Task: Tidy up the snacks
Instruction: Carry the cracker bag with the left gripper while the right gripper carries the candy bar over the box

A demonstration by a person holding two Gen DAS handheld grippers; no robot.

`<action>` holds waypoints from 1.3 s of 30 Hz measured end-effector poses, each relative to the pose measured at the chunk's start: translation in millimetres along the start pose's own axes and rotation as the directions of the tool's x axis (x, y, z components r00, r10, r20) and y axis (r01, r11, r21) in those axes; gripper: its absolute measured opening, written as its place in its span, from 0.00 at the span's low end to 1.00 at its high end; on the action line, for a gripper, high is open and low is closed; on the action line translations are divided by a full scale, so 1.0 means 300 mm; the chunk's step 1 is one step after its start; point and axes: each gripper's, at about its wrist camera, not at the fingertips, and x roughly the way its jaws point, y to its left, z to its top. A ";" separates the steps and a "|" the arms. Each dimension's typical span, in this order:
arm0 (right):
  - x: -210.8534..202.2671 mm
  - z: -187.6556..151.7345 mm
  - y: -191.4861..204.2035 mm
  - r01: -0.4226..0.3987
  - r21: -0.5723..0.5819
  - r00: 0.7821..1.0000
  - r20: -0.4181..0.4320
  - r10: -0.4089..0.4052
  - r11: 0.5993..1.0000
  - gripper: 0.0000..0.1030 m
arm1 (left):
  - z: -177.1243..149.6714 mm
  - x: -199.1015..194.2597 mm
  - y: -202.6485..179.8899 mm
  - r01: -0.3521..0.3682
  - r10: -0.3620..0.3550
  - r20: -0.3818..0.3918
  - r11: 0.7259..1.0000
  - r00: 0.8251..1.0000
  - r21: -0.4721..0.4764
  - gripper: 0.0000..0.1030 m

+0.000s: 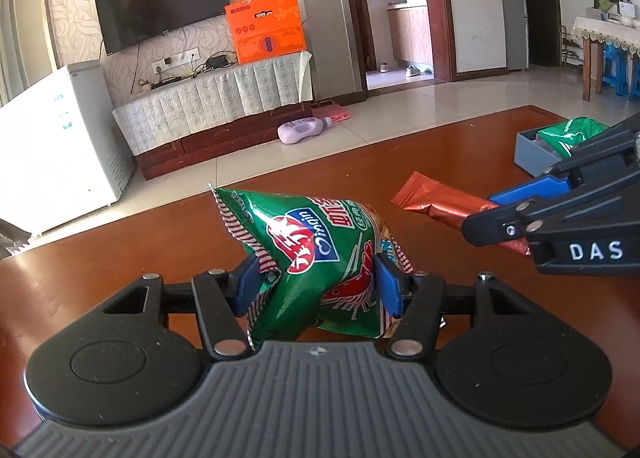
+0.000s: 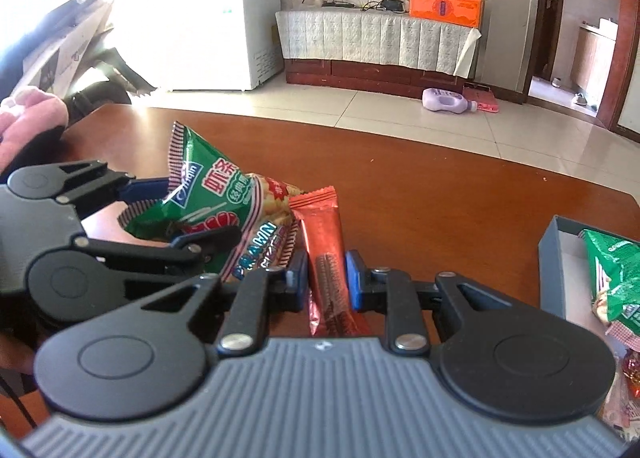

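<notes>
My left gripper (image 1: 316, 290) is shut on a green prawn-cracker bag (image 1: 308, 254) and holds it above the brown table (image 1: 360, 177). The same bag (image 2: 208, 197) and the left gripper (image 2: 176, 213) show at the left of the right wrist view. My right gripper (image 2: 327, 278) is shut on a red-orange snack stick packet (image 2: 322, 234), held upright beside the green bag. In the left wrist view the right gripper (image 1: 480, 213) comes in from the right with the red packet (image 1: 436, 201).
A grey-blue box (image 2: 554, 258) stands on the table at the right and holds another green bag (image 2: 616, 278); it also shows in the left wrist view (image 1: 532, 153). Beyond the table edge are tiled floor, a TV cabinet (image 1: 208, 105) and a white freezer (image 1: 56, 137).
</notes>
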 end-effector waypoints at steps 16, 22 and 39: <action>-0.129 -0.047 -0.051 0.045 0.049 0.998 0.040 -0.047 0.998 0.23 | 0.054 -0.065 -0.118 0.033 -0.033 0.041 0.999 0.999 -0.001 0.62; -0.180 -0.064 -0.099 0.065 0.078 0.996 0.062 -0.070 0.995 0.23 | 0.078 -0.073 -0.195 0.055 -0.056 0.049 0.998 0.997 0.015 0.62; -0.286 -0.120 -0.206 0.110 0.120 0.990 0.080 -0.120 0.987 0.23 | 0.134 -0.068 -0.367 0.114 -0.118 0.086 0.993 0.989 0.041 0.61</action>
